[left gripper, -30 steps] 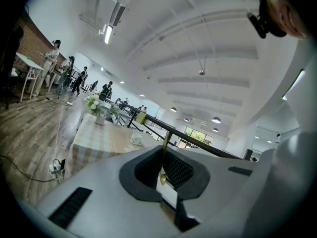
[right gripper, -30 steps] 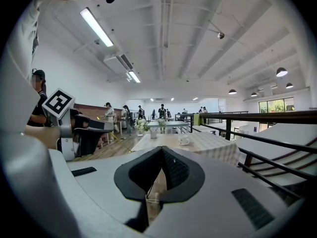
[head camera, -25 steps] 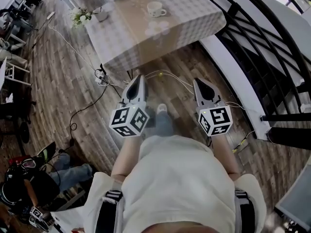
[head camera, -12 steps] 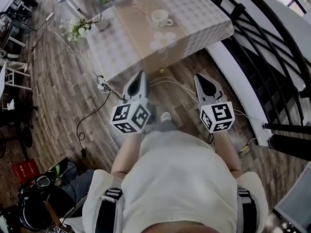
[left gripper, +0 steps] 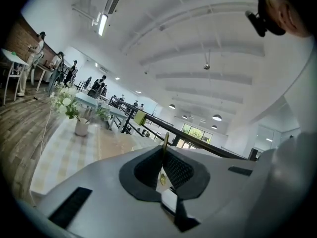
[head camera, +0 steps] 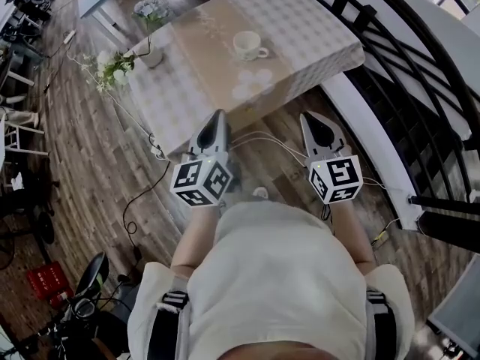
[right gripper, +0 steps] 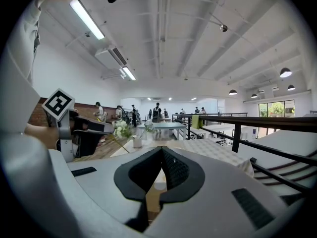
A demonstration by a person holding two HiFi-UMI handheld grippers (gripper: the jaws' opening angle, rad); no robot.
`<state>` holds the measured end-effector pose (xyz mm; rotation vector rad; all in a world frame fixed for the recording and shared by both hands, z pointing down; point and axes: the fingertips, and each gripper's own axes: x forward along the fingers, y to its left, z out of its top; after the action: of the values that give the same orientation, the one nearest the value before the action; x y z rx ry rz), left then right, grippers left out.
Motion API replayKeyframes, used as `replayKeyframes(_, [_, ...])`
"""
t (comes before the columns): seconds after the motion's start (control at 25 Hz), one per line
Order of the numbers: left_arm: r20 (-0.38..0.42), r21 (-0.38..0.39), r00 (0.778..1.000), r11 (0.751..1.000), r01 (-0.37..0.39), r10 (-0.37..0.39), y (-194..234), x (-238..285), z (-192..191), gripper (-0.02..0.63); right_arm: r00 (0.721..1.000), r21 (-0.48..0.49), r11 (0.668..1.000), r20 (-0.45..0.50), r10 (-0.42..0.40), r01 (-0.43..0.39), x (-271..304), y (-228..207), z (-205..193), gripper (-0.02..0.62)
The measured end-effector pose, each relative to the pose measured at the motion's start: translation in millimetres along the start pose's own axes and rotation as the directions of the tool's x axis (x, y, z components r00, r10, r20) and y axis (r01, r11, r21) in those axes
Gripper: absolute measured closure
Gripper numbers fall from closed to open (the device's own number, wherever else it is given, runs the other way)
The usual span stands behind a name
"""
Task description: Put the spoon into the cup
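A white cup (head camera: 248, 45) on a saucer stands on the checked tablecloth of the table (head camera: 315, 28) ahead of me. My left gripper (head camera: 218, 115) is held level over the wooden floor, short of the table's near edge. It is shut on a thin gold spoon (left gripper: 164, 155), which shows edge-on between the pads in the left gripper view. My right gripper (head camera: 312, 117) is held beside it at the same height. Its jaws meet at the tip (right gripper: 162, 148) with nothing between them. The spoon is hidden in the head view.
A vase (head camera: 152, 55) with white flowers (head camera: 111, 64) stands on the table's left part. A black railing (head camera: 390, 47) runs along the right. Cables (head camera: 259, 136) lie on the floor by the table. A second table and several people are further back.
The table and cup have come nearer in the head view as I walk towards them. Both grippers keep their pose in front of me, with the left still shut on the spoon.
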<state>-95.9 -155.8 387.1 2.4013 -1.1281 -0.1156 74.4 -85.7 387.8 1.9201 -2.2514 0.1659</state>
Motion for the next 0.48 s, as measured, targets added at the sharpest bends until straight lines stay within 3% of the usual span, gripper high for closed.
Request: replayKeyframes(0.48, [-0.031, -0.022, 0.999, 1.0, -0.012, 0.011, 13.2, 41.3, -0.2, 0.603, 1.0, 0.044, 0.999, -0.024, -0.007, 0.008, 28.6, -20.3, -4.6, 0.595])
